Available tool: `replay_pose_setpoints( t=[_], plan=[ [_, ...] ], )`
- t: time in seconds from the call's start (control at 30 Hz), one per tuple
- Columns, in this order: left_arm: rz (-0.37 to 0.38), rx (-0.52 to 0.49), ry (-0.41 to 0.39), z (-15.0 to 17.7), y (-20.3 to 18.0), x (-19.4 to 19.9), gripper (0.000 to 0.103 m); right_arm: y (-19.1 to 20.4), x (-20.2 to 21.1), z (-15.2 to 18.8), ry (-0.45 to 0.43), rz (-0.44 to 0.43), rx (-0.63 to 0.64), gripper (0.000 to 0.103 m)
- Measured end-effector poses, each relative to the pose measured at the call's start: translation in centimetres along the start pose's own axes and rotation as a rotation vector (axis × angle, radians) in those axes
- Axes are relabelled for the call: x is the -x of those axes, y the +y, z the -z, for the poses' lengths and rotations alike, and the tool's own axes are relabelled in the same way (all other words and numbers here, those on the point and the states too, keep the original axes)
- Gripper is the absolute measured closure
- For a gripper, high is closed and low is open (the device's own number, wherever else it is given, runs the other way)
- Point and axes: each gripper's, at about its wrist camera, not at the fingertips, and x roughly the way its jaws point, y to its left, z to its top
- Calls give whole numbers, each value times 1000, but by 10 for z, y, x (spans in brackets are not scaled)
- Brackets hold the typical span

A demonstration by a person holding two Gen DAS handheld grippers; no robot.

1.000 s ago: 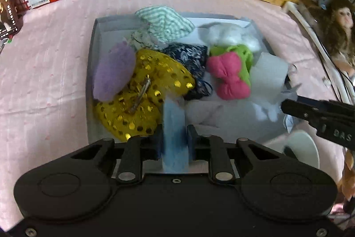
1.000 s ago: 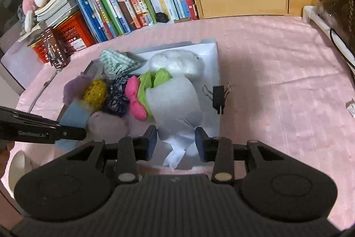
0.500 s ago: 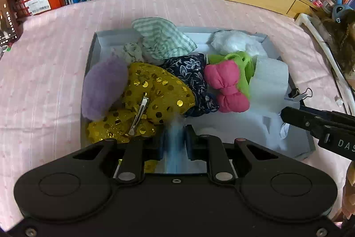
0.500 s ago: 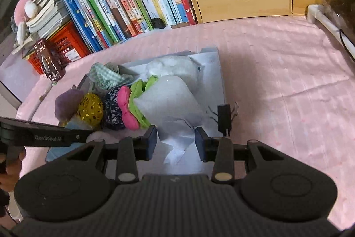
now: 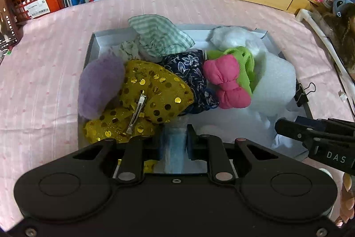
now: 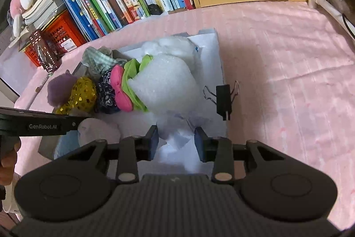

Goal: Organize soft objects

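Item 1. Shallow grey box (image 5: 93, 46), resting on a pink-clothed surface (image 5: 40, 63) in front of a row of books. It serves as the collecting place for the soft objects, which is likely why they are packed side by side.

Item 2. Contents, left to right in the left wrist view: purple plush puff (image 5: 99, 86) against the left wall; gold sequin bow (image 5: 155, 92) with a metal hair clip (image 5: 136, 112) lying on it; navy floral fabric piece (image 5: 190, 72); green-striped cloth (image 5: 159, 37) at the far side; pink padded bow (image 5: 228, 81) nested against a lime green mesh piece (image 5: 246, 63); white fluffy stuffing (image 5: 235, 39) in the far right corner; white foam block (image 5: 275, 86) near the right wall.

Item 3. Black binder clip (image 6: 224, 99), pinched onto the box's right wall, probably bracing that side.

Item 4. Left hand-held gripper (image 5: 174, 141), clamped tight on a light blue soft piece (image 5: 175, 148), held low over the box's near edge, apparently to set it in the free space at the front.

Item 5. Right hand-held gripper (image 6: 176, 140), jaws parted, with loose white tissue or foam wrap (image 6: 177, 137) between them; whether the pads press on it cannot be told. It is probably tidying that wrap under the foam block.

Item 6. A pale grey soft lump (image 6: 97, 130) lies at the box front, beside the left tool.
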Motion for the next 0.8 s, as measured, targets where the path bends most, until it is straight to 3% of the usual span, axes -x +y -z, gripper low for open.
replay_pose_setpoints(
  t=[0.13,0.43,0.63,0.8],
  plan=[
    [-1,-6,-5,1,-1,1,83,1,0,1,-5,-3,-1,60],
    [11,-28,-34,6,-6,13,64,2,14,0,-39,-2,-1,45],
    [-31,-67,-98,12,-10,37,48,8,31,0,-76,12,13,42],
    [-47,-93,-163,21,-8,61,41,16,51,3,-133,38,50,36]
  ],
)
